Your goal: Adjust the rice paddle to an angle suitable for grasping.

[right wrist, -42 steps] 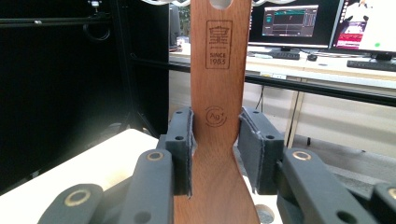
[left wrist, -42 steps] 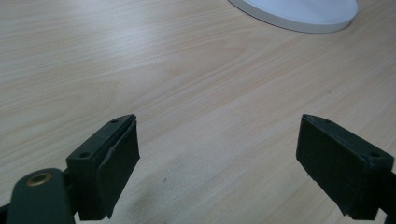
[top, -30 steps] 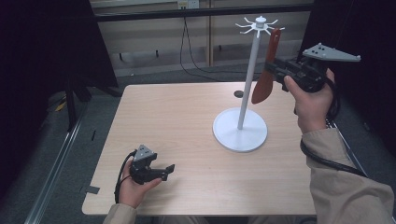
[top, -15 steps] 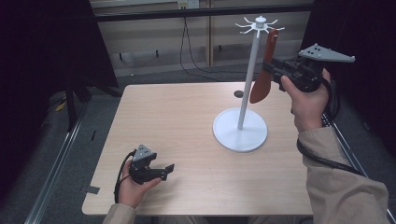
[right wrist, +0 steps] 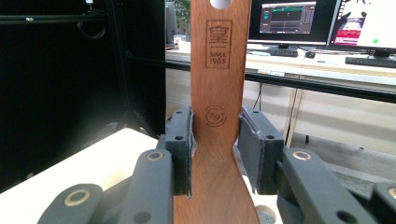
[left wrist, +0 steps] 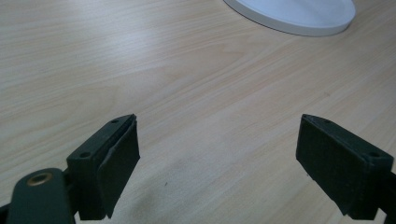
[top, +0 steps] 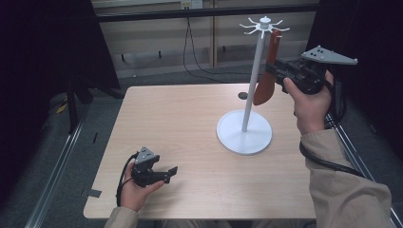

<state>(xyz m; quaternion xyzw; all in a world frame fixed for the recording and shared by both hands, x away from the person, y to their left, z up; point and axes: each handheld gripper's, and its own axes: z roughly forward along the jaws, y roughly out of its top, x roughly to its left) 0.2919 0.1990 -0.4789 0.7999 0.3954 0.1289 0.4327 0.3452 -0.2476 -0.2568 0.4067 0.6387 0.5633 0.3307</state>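
A white stand (top: 244, 132) with a round base, a thin pole and a ring of hooks on top rises from the right half of the wooden table (top: 190, 118). My right gripper (top: 274, 71) is held high beside the pole, shut on the handle of a reddish-brown wooden spatula (top: 264, 88). The spatula hangs blade-down and its top end is close to the hooks. In the right gripper view the spatula's handle (right wrist: 217, 70) stands upright between the pads of my right gripper (right wrist: 215, 121). My left gripper (top: 167, 172) rests near the table's front left, open with nothing in it (left wrist: 219, 140). The stand's base (left wrist: 299, 14) lies ahead of it.
A small dark hole (top: 243, 95) marks the tabletop behind the stand. Monitors (right wrist: 289, 18) and a desk stand beyond the spatula. A metal rail (top: 57, 166) runs along the floor at the left. A black cable (top: 328, 161) trails from my right gripper.
My right gripper has shifted the spatula slightly left, closer to the pole and hooks. The left gripper has not moved.
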